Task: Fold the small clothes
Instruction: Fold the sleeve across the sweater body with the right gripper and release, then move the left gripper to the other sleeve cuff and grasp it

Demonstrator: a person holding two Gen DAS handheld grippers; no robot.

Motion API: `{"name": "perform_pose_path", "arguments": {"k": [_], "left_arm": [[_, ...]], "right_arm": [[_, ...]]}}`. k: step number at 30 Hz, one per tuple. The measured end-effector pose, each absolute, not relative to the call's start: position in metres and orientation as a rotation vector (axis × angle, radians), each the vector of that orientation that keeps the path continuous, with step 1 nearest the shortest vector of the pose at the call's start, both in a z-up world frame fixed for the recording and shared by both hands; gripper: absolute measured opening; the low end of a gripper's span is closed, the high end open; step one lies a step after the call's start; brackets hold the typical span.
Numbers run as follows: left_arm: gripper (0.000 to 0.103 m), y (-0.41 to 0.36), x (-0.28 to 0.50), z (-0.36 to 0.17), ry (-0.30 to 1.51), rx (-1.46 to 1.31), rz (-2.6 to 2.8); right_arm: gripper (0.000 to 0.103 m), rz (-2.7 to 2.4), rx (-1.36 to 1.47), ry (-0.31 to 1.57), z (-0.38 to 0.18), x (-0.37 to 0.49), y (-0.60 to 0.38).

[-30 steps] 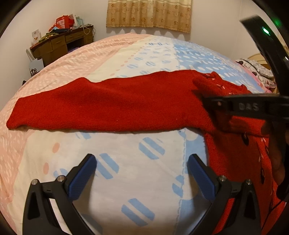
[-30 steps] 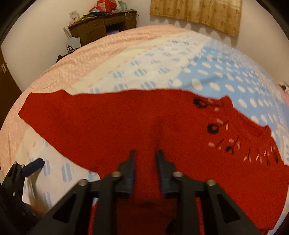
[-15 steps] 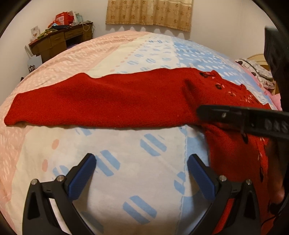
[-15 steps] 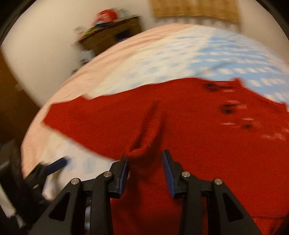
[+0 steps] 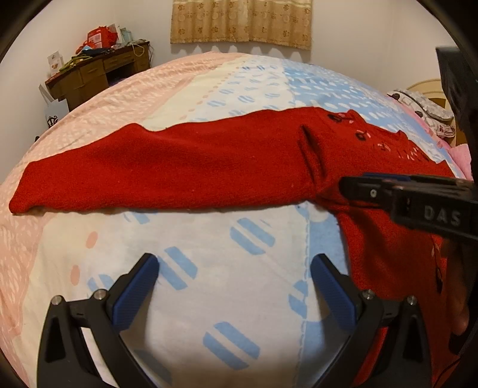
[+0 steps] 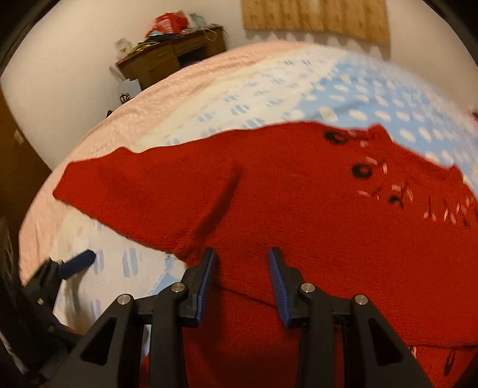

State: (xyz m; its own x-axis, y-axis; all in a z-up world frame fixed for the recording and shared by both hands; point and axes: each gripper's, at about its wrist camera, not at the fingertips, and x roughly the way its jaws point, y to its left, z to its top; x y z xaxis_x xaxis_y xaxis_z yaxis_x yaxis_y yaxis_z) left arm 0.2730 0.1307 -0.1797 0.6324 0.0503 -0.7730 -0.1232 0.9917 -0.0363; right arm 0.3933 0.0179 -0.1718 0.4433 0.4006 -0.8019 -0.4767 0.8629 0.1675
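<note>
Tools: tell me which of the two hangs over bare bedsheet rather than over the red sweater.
The left tool: its wide-open blue pads frame only striped bedsheet. The right tool sits over the red sweater, knit showing between its pads.

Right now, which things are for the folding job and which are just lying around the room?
For the folding:
- red sweater, spread on the bed
- right tool, open over the sweater
- left tool, open over bare bedspread

Just lying about:
- cluttered wooden desk
- curtain
- pillow
</note>
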Motion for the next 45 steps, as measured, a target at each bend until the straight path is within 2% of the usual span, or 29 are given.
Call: {"name": "perform_pose_path", "arguments": {"k": [12, 27, 42, 45], "left_arm": [[0.103, 0.148, 0.266, -0.173, 0.873, -0.071, 0.069], [0.103, 0.307, 0.288, -0.145, 0.825, -0.113, 0.425], [0.103, 0.372, 0.317, -0.167, 0.864, -0.288, 0.567], [0.098, 0.372, 0.317, -0.166, 0.851, -0.284, 0.562]], "right_arm": [[0.040, 0.579, -0.078, 0.951, -0.159, 0.367, 0.011], [0.041, 0.506, -0.108, 0.888, -0.157, 0.320, -0.013], [0.041, 0.490, -0.119, 0.837, -0.141, 0.291, -0.021], [0.041, 0.498, -0.114, 0.828, -0.140, 0.286, -0.020]]}}
